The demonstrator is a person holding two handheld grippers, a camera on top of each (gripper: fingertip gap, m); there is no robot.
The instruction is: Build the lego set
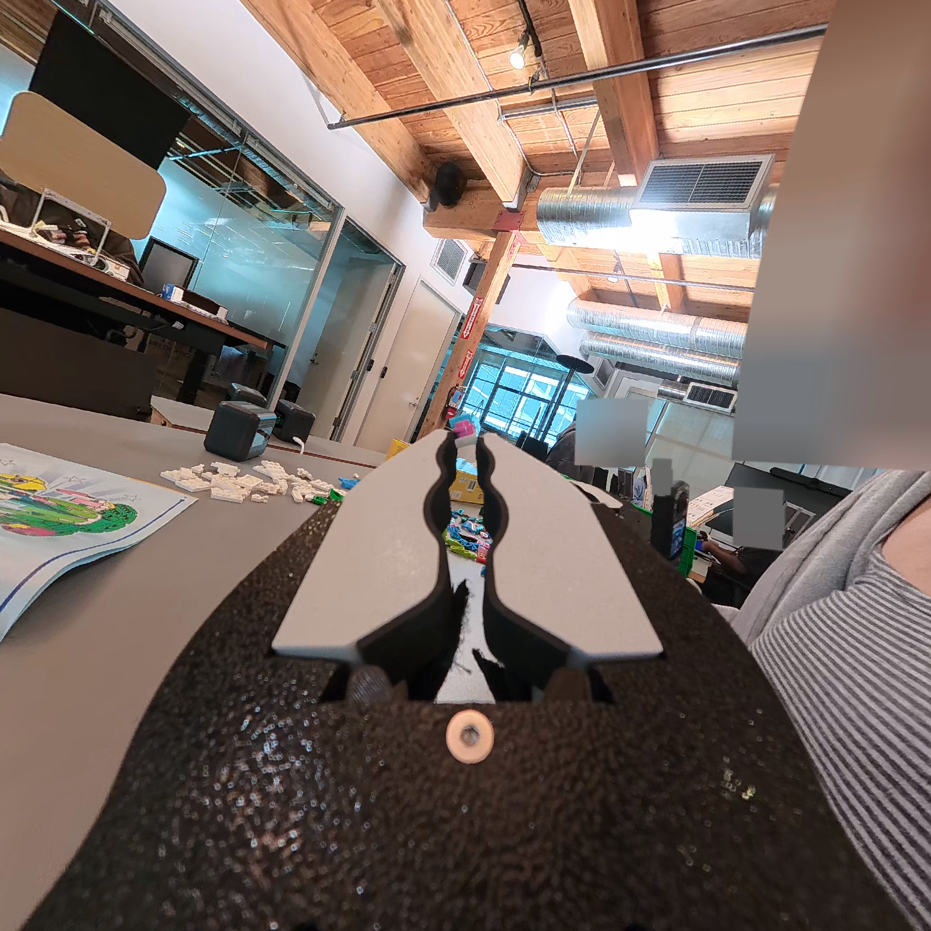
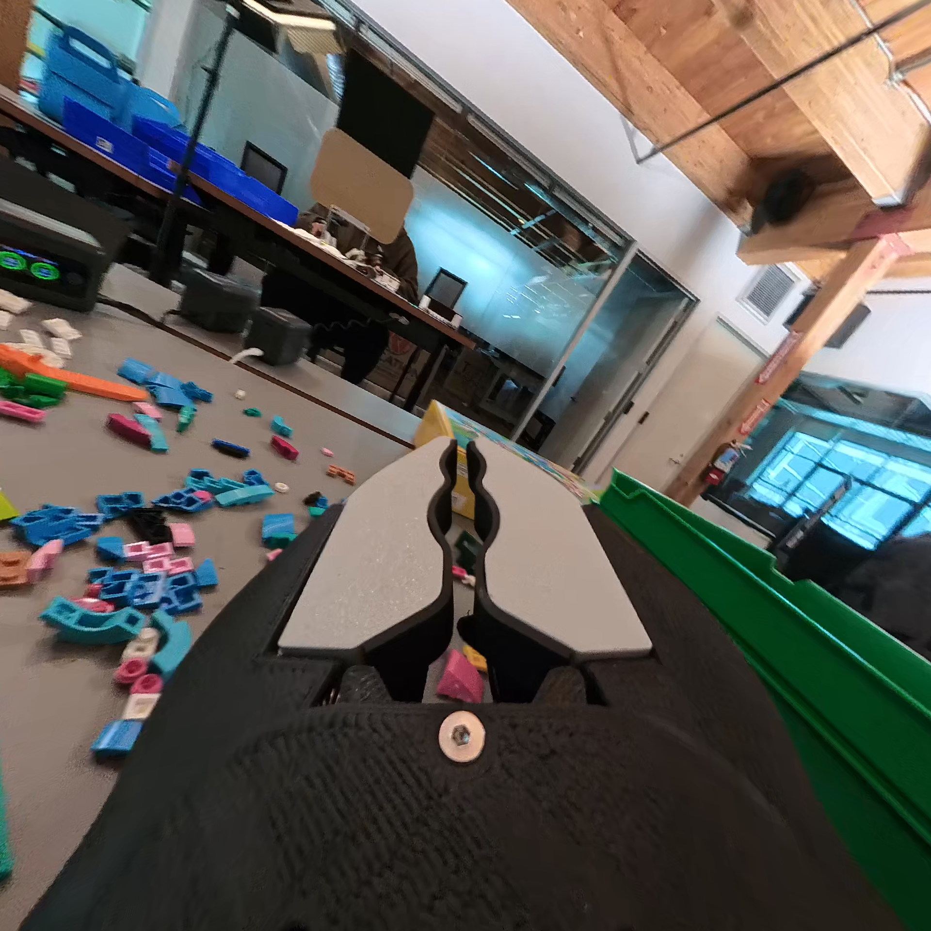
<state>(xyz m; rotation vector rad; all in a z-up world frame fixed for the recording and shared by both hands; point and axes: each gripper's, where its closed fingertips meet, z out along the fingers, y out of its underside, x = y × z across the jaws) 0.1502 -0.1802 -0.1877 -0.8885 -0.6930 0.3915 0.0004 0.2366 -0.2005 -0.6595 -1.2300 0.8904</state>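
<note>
Booklet (image 1: 75, 509) cut by left edge. Green bin (image 2: 786, 629) cut by right edge. Held pink-blue piece (image 1: 463, 429) mostly hidden between fingers.

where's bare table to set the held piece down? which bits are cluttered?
Free: grey table between the instruction booklet and the left gripper, which pinches a small pink-and-blue piece; also the strip before the white brick pile. Crowded: coloured loose bricks left of the right gripper; green bin blocks its right.
</note>
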